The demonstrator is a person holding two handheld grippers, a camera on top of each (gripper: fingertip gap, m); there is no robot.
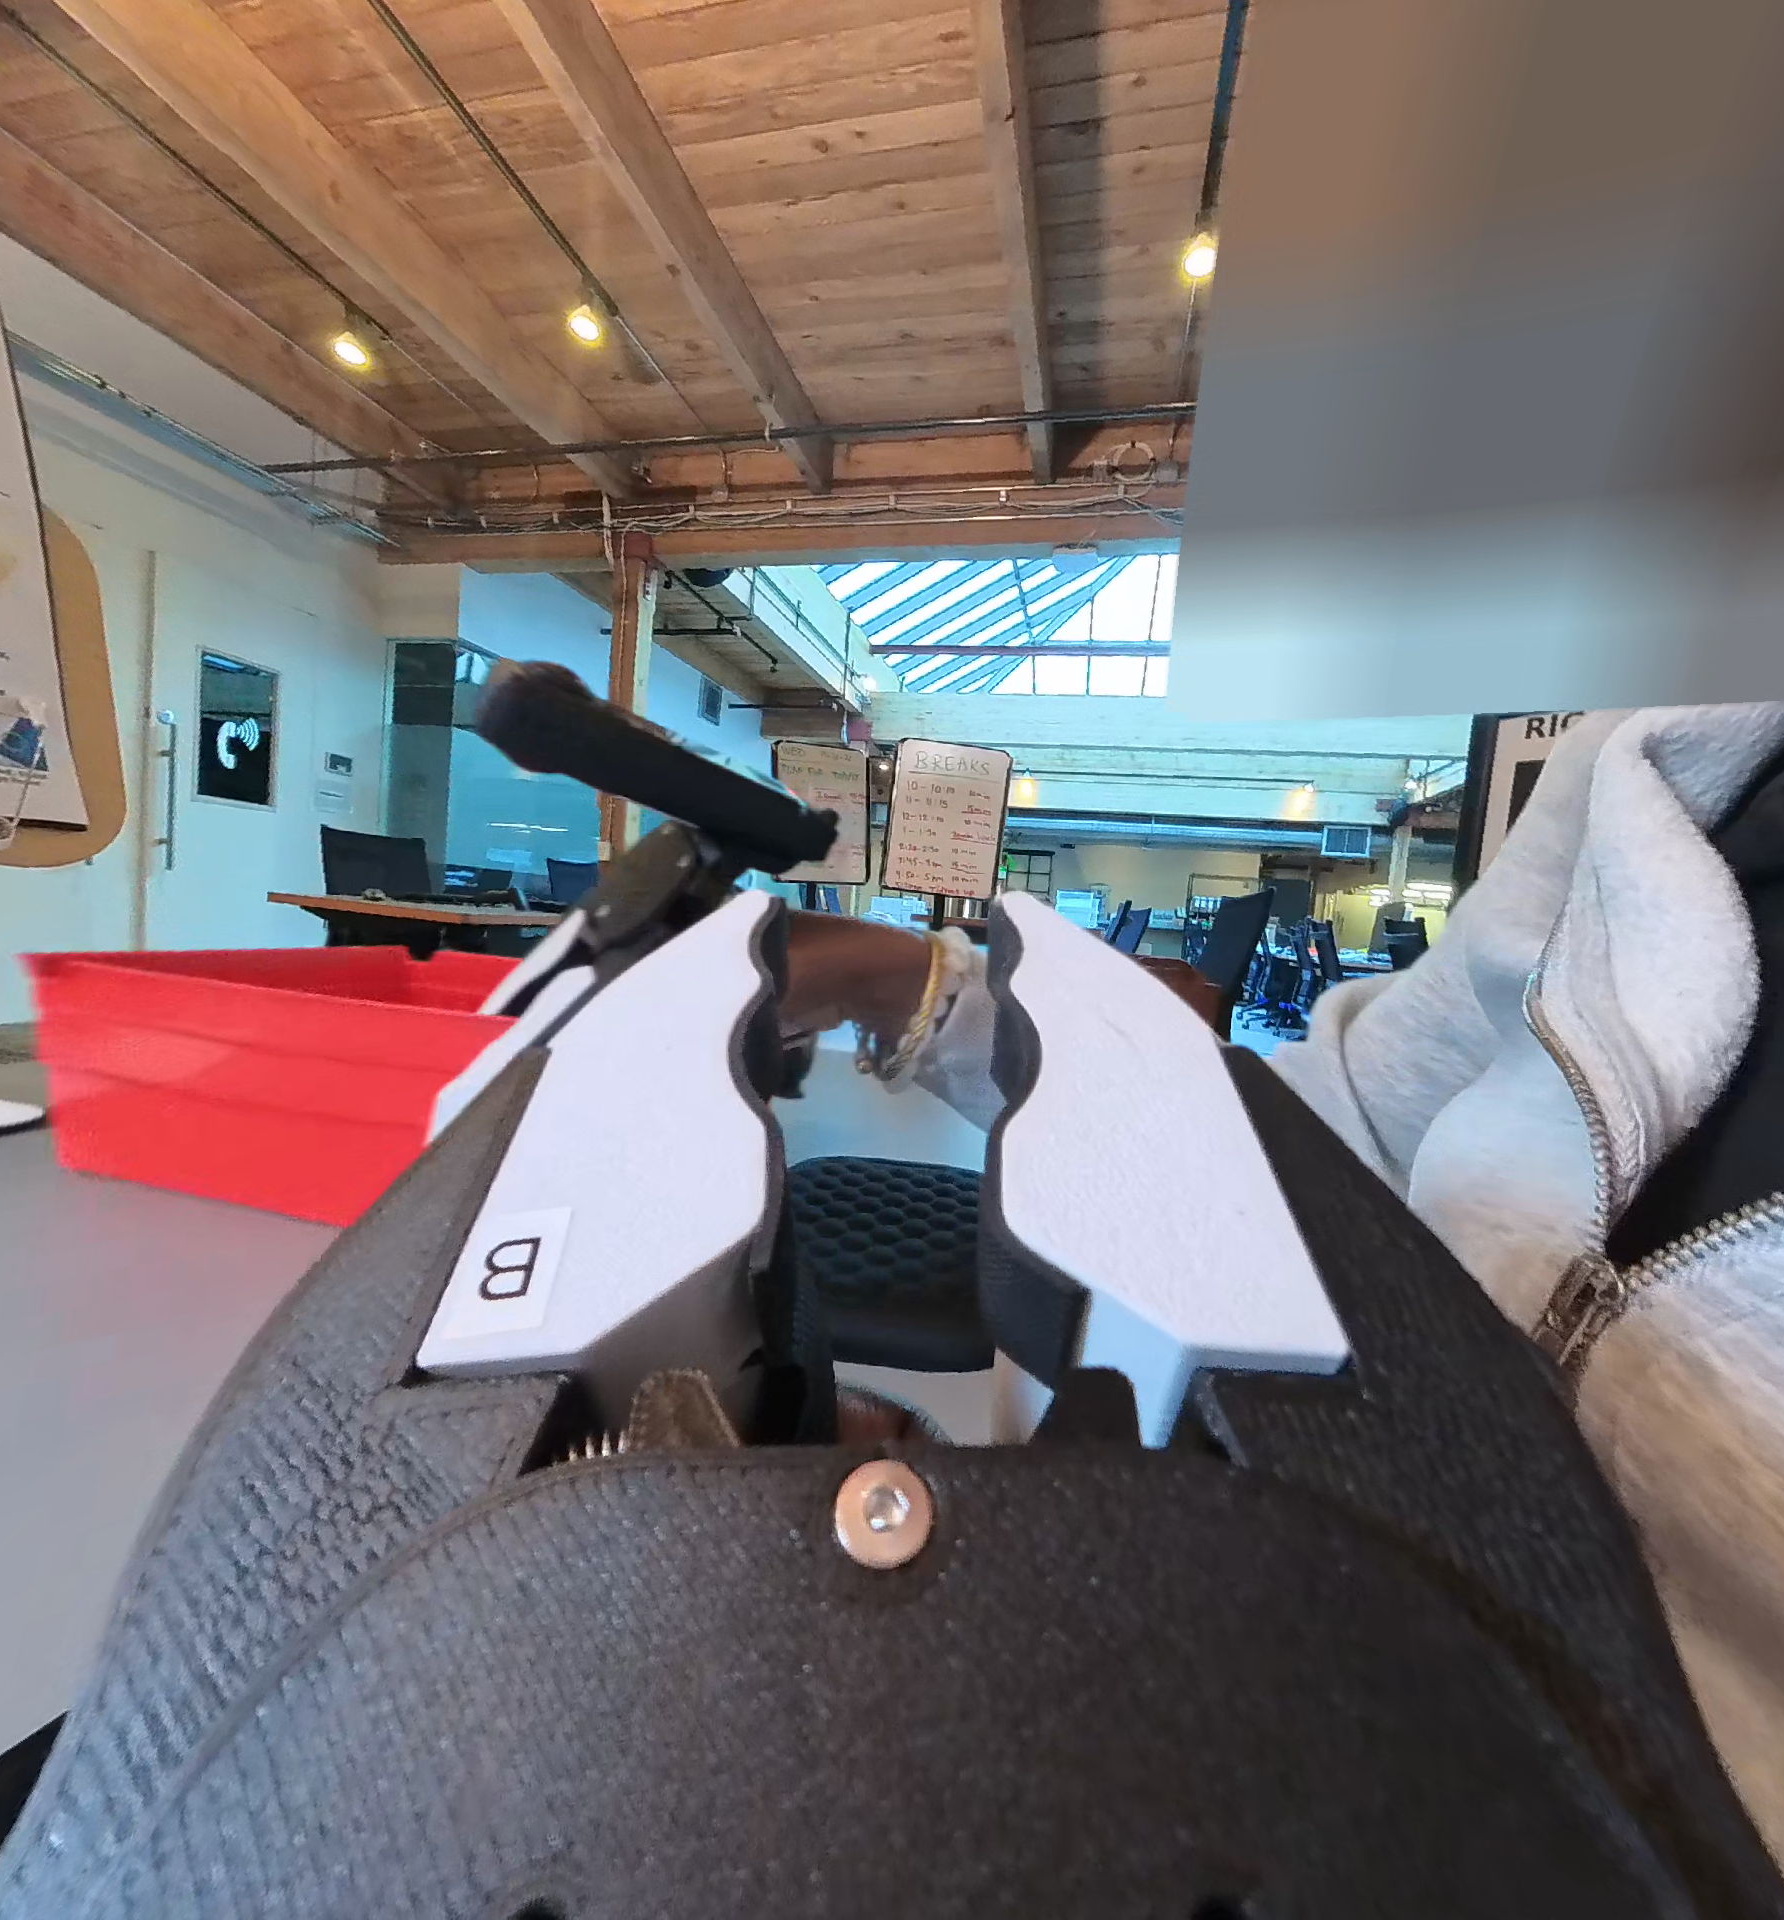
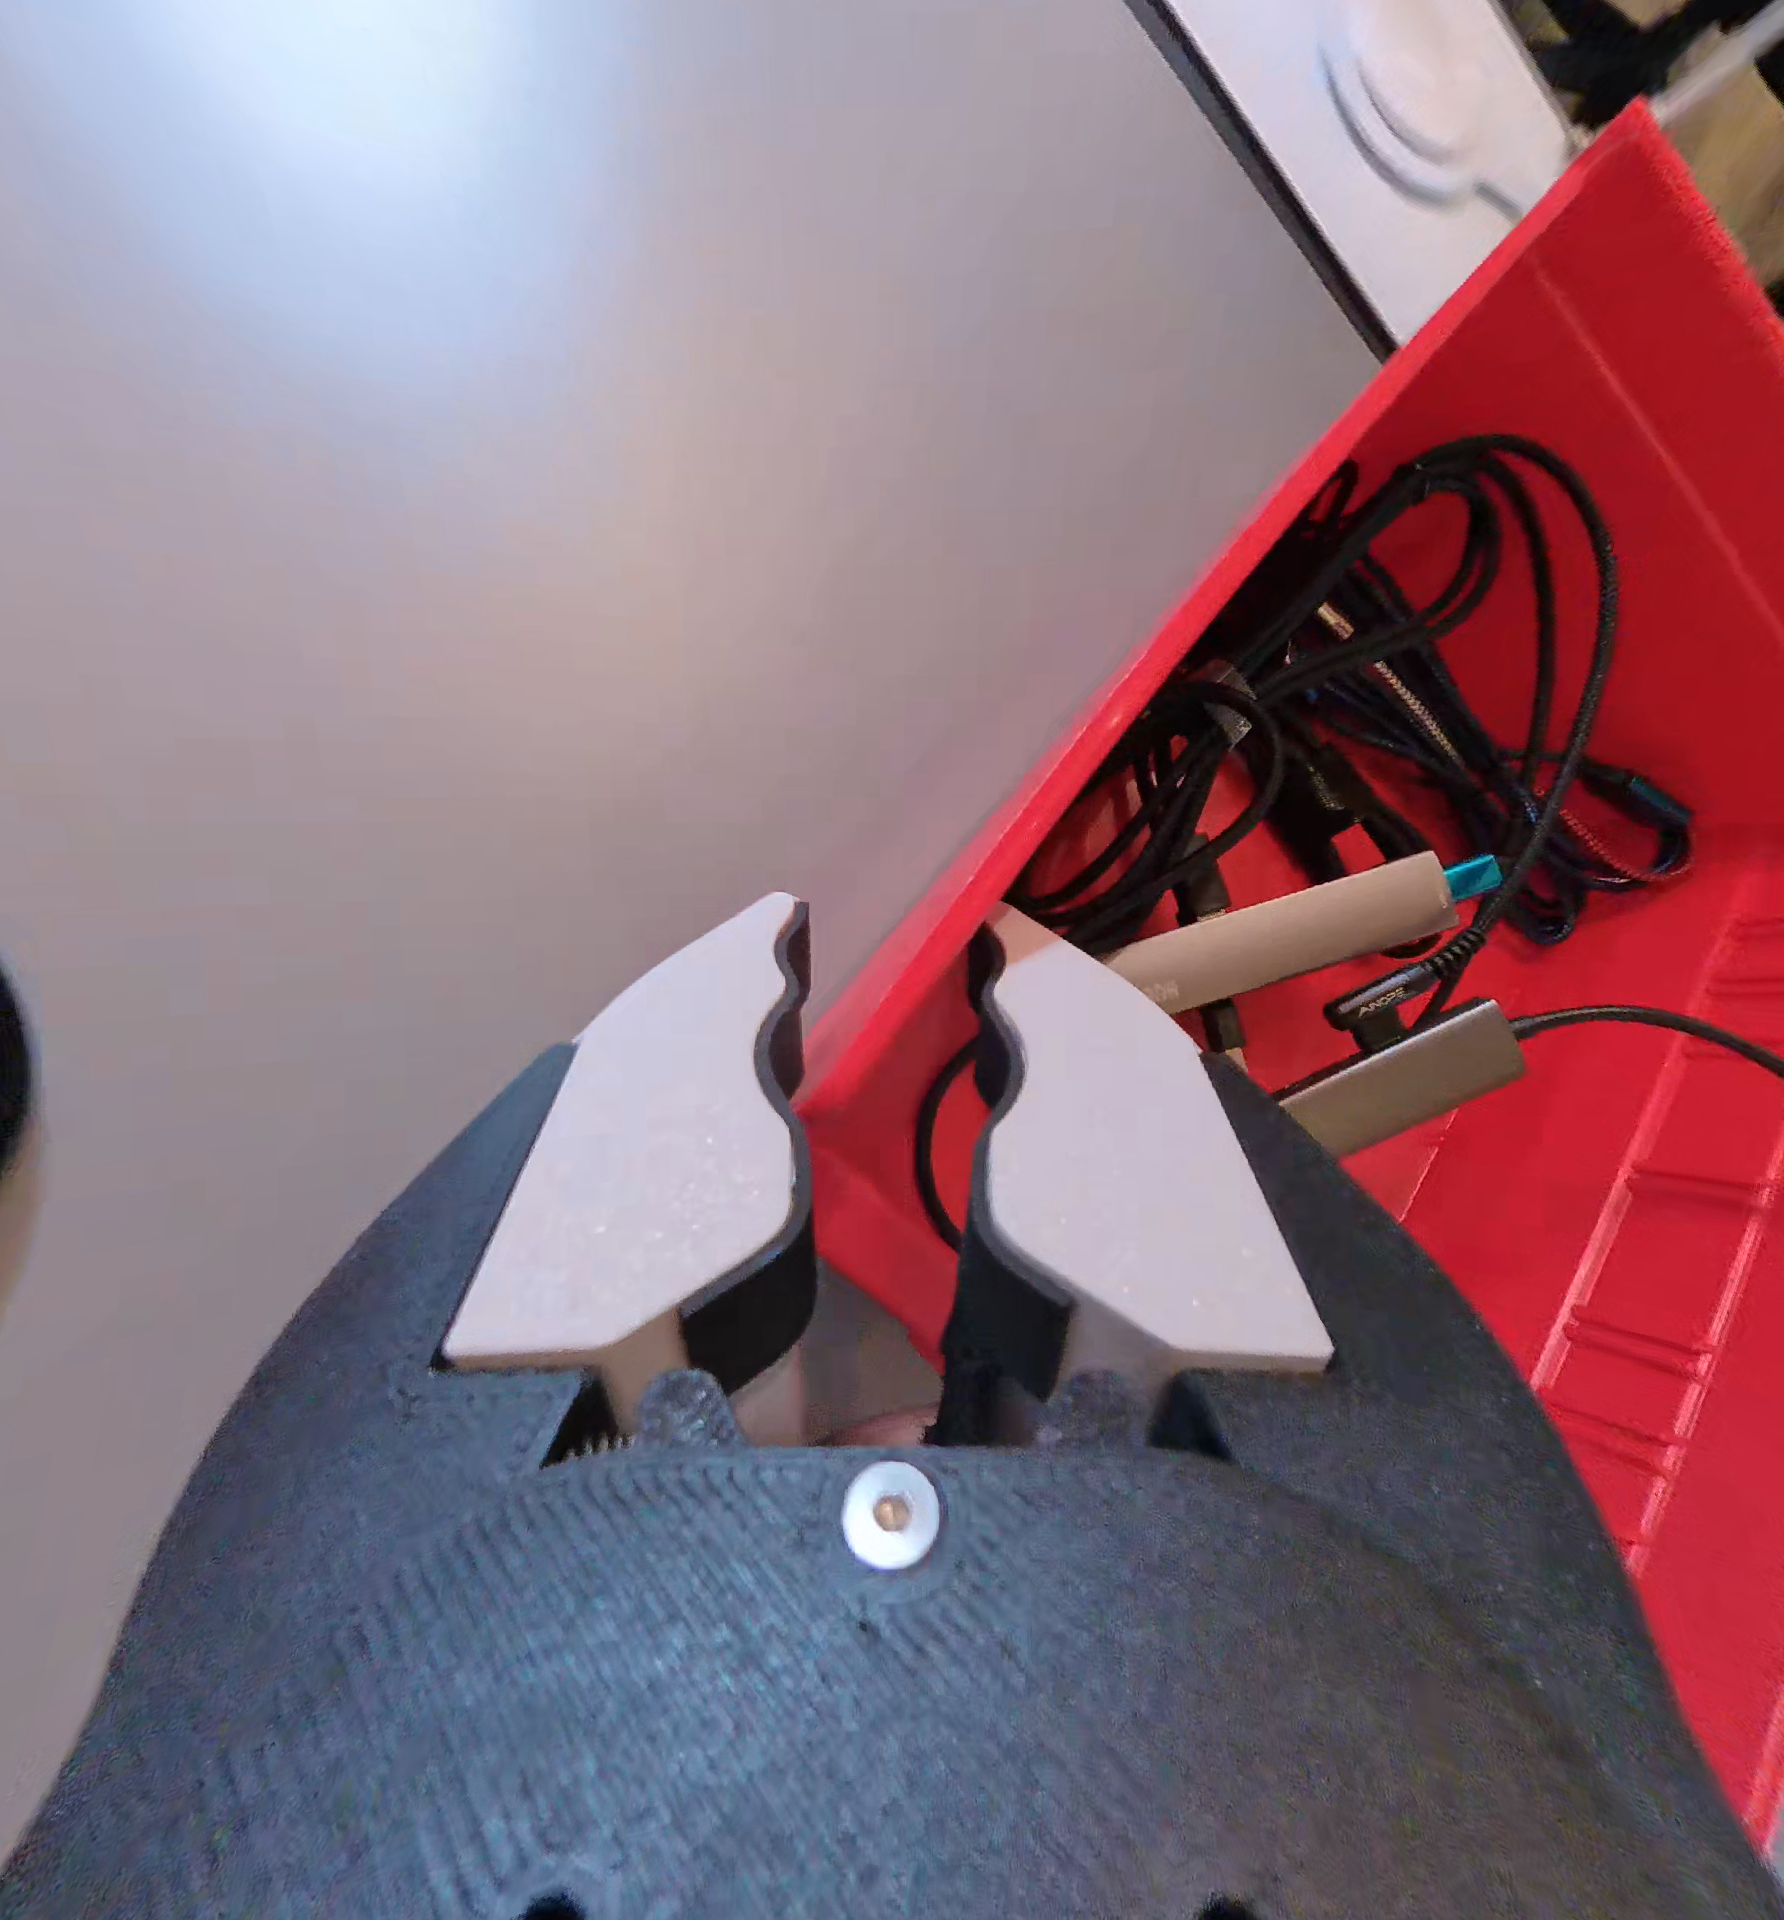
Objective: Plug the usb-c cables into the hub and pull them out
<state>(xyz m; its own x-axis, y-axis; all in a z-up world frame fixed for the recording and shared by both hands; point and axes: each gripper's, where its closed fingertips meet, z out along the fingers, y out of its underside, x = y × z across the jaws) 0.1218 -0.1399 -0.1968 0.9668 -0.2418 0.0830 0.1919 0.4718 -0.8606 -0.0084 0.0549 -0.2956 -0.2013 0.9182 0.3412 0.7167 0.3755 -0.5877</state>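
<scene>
You have not started the plugging yet, as far as I can judge. Your right gripper (image 2: 888, 997) hovers over the near corner of the red plastic bin (image 2: 1646, 1299), fingers parted by a narrow gap and holding nothing. Inside that bin lie two slim grey metal hubs (image 2: 1283, 940) beside a tangle of black braided cables (image 2: 1387, 675); whether any is plugged in, I cannot tell. Your left gripper (image 1: 883, 966) points away from the bin, fingers likewise narrowly apart and empty.
</scene>
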